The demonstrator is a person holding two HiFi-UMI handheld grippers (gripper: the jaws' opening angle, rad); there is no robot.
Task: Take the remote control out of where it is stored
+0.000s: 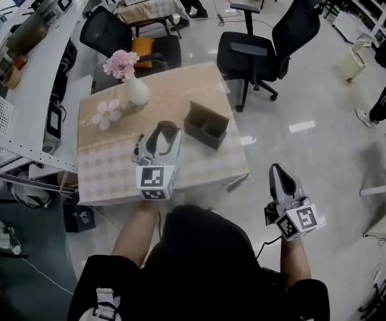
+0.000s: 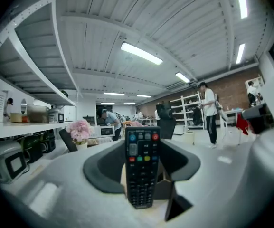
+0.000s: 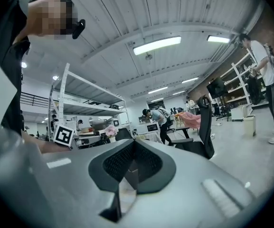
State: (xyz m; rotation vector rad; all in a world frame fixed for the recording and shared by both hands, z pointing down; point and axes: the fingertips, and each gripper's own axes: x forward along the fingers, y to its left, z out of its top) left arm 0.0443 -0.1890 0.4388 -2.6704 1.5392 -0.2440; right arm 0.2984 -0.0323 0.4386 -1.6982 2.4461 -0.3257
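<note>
The left hand-held gripper (image 1: pixel 166 130) grips the remote (image 2: pixel 141 167). In the left gripper view the remote stands upright between the wide-set jaws, buttons facing the camera, with a pad against each long edge. In the head view this gripper hangs over the counter (image 1: pixel 112 169), just left of the brown box (image 1: pixel 206 126) and apart from it. The box looks like the storage place, and the remote seems clear of its rim, so I judge the lifting-out step done or all but done.

The right hand-held gripper (image 1: pixel 277 173) is off the counter's near corner. Its jaws are closed on each other with nothing between them.

The next move probably calls for carrying the remote away from the box and laying it on a bare part of the counter. The grip should stay firm, since the remote is tall and held only by its sides. The path should also stay clear of the vase (image 1: pixel 137 92) at the far left.
</note>
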